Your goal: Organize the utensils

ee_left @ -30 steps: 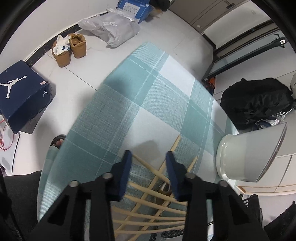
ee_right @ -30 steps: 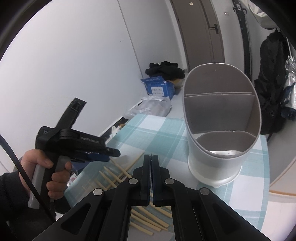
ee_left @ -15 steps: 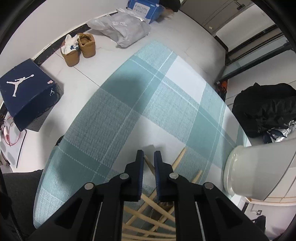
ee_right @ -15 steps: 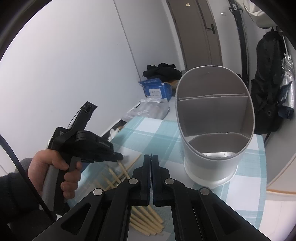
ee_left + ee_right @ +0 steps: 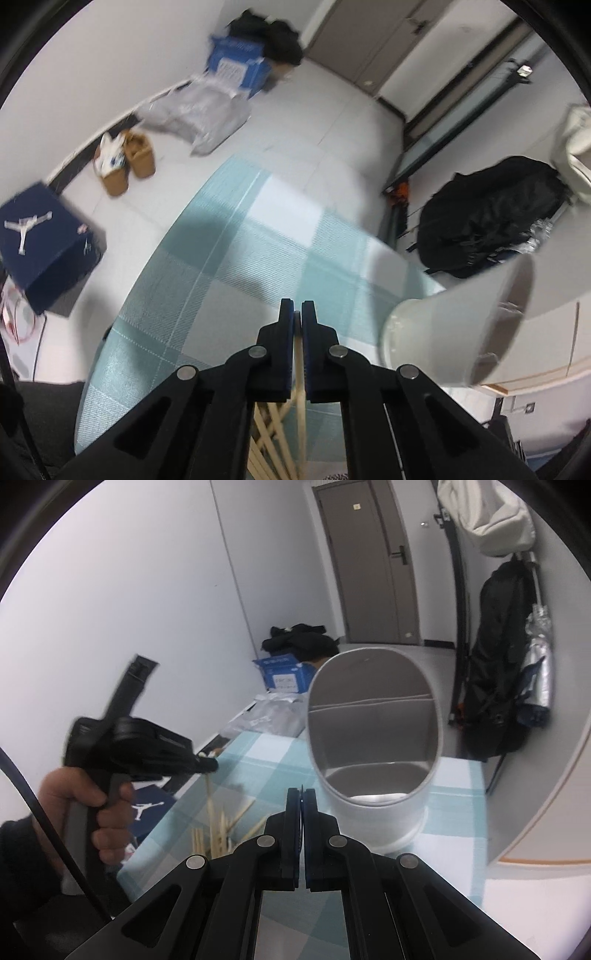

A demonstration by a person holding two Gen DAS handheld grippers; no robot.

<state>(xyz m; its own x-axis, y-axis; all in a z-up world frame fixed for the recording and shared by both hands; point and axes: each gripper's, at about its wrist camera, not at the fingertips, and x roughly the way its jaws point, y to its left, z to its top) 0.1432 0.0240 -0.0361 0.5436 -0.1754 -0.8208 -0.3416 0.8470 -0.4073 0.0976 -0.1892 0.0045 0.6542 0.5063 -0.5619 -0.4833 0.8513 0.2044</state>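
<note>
The holder (image 5: pixel 373 760) looks empty: left gripper (image 5: pixel 212 764) clamps 1 chopstick (image 5: pixel 209 794) above the pile (image 5: pixel 218 830) beside it, right gripper (image 5: pixel 302 797) closed on nothing.

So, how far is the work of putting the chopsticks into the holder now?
Done: nothing that shows; the holder looks empty in the compartments in view. In hand: the left gripper has just closed on one chopstick and holds it above the pile on the checked cloth. The right gripper is shut and holds nothing. Left: this chopstick and the whole pile must go into the holder.
</note>
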